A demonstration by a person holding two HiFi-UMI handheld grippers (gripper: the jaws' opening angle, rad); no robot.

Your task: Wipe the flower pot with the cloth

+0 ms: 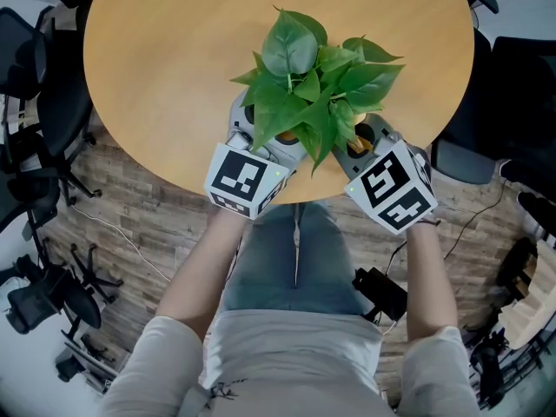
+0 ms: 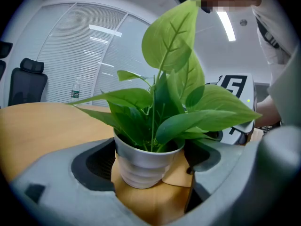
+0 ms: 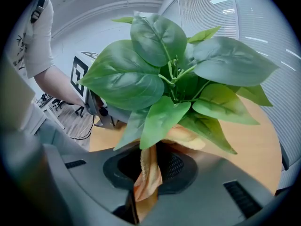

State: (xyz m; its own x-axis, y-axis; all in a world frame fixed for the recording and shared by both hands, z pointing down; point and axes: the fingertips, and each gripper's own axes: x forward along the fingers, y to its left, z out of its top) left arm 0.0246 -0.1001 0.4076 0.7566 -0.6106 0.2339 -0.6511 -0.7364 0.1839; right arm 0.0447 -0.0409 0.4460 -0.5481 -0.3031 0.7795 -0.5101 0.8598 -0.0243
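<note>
Head view: round wooden table carrying leafy green plant near its front edge; left hand-held gripper and right hand-held gripper flanking it.
Left gripper view: jaws clamped on upright white ribbed flower pot.
Right gripper view: jaws pinched on orange cloth, upper end under the leaves.

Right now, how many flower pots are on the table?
1: the flower pot stands between the left gripper's jaws near the table's front edge; leaves may hide more.
</note>
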